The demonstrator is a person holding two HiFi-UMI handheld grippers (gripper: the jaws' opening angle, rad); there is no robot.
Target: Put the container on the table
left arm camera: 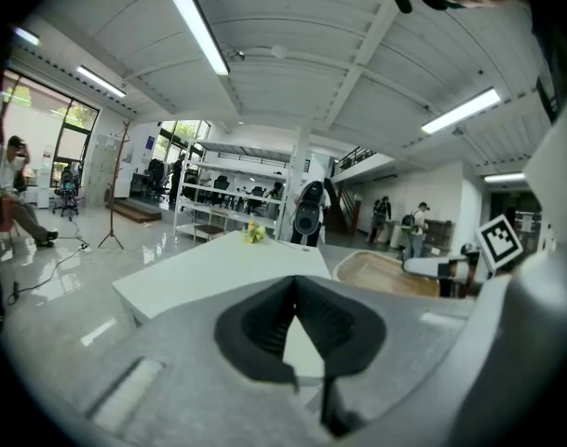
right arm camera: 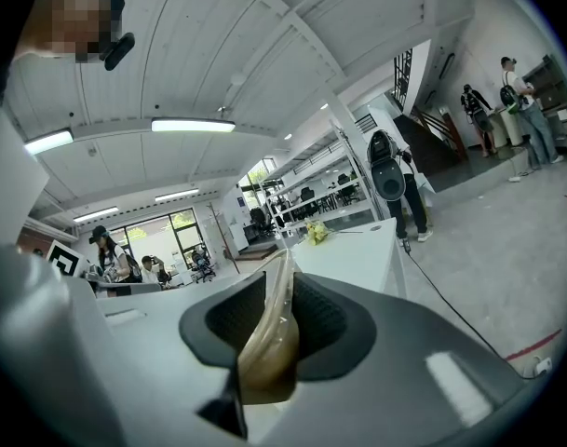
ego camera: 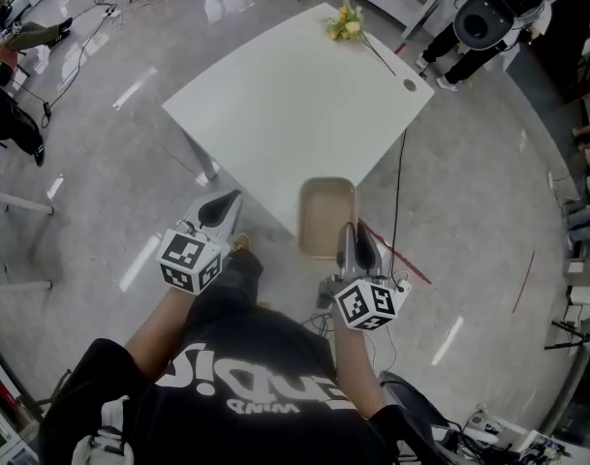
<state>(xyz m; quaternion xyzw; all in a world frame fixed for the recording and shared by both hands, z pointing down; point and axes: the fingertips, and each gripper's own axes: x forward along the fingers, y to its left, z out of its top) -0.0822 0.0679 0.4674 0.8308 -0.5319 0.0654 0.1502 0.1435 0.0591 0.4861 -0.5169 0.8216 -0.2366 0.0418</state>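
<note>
A shallow tan container hangs over the near corner of the white table. My right gripper is shut on its near rim, and in the right gripper view the translucent tan rim stands pinched between the two dark pads. My left gripper is off the table's near left edge, shut and empty. In the left gripper view its tips meet in front of the table, with the container to the right.
Yellow flowers and a small dark disc lie at the table's far end. A black cable hangs off the right edge. A dark round-headed machine stands beyond the table. Seated people are far left.
</note>
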